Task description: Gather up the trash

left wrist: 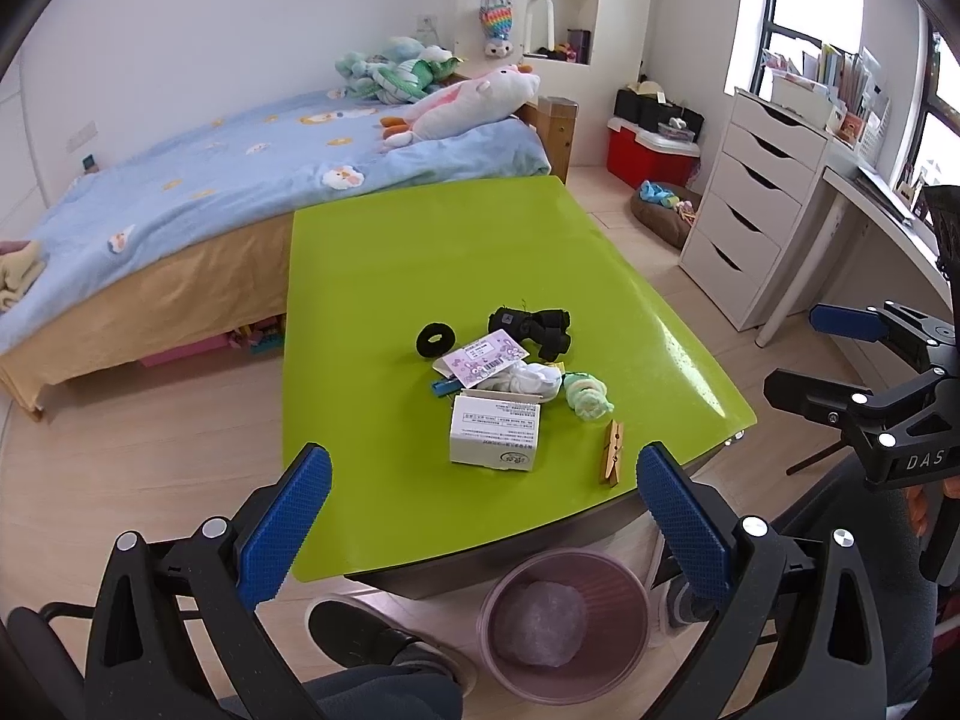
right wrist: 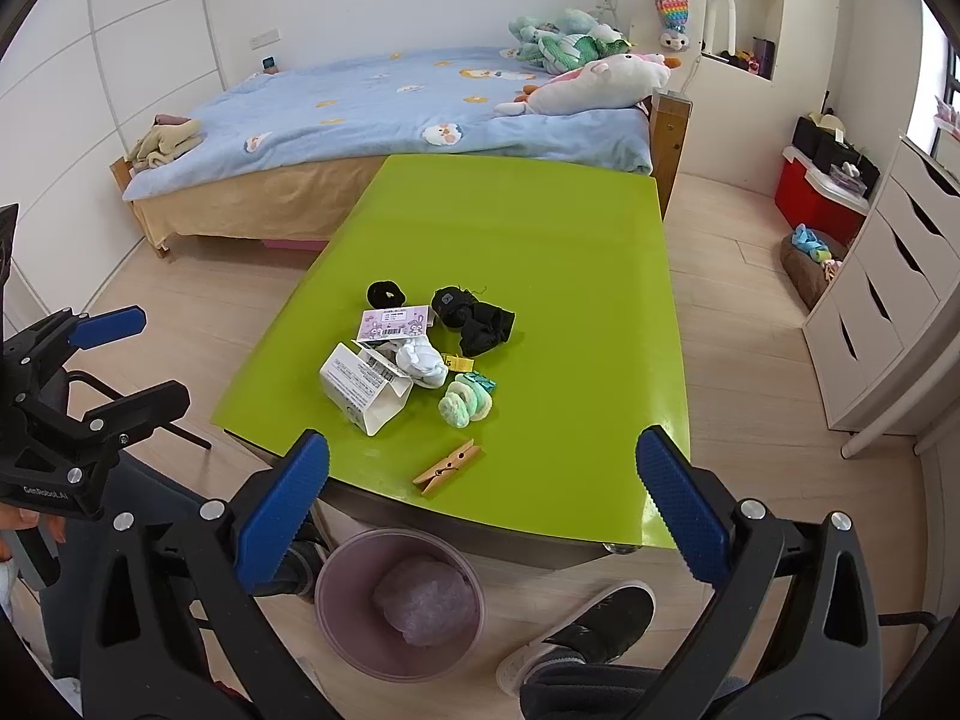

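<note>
Several bits of clutter sit in one heap on the green table (left wrist: 480, 252), and we pick the small white carton (left wrist: 495, 439) as our landmark: it lies on its side at the near edge of the heap, flap open. Just behind the carton we see a printed card (left wrist: 483, 358) lying on a white sock bundle (left wrist: 528, 381); beyond those, a black hair tie (left wrist: 436, 339) and a black sock bundle (left wrist: 531, 330). To the right of the carton in the left wrist view lie pale green socks (left wrist: 587, 397), then a wooden clothespin (left wrist: 612, 452) near the table edge. Below the carton, on the floor against the table's near edge, stands the pink bin (left wrist: 564, 624) with a crumpled wad already inside.

Our left gripper (left wrist: 480, 516) and right gripper (right wrist: 480, 510) both hover short of the table, tongs spread wide, nothing between them. We judge the next pick hasn't begun. The carton and card look like the trash; next we'd close on the carton and drop it in the bin.
</note>
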`<state>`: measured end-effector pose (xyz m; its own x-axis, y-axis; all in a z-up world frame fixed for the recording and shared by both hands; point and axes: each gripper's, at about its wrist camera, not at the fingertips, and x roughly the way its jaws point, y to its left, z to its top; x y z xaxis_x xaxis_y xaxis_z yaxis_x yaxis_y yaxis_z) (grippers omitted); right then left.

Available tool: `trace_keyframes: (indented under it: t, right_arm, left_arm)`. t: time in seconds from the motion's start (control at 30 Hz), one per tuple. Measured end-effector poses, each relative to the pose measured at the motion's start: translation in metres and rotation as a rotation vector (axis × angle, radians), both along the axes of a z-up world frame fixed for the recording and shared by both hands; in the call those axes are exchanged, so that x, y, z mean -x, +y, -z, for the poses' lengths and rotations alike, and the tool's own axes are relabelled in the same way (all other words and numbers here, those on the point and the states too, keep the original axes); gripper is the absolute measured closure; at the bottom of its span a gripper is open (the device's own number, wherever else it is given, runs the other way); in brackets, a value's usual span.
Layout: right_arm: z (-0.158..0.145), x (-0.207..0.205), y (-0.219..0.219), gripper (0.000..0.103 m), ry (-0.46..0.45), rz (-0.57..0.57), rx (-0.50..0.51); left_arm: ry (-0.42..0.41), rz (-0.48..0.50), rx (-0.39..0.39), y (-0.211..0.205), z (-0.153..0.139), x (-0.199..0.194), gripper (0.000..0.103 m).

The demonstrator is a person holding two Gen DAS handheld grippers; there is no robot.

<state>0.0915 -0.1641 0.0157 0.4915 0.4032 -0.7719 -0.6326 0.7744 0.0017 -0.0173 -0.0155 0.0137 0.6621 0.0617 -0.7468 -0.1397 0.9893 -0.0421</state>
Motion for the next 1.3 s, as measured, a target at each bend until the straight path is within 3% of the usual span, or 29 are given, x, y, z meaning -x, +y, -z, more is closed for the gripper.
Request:
trace_keyframes:
  t: [1.3]
  right_arm:
    - [-0.0001, -0.0013, 0.0002, 0.003, 0.009, 0.001, 0.003]
  left_arm:
    - [0.005, 0.001, 0.002, 0.0032, 0.0021, -0.0025, 0.005]
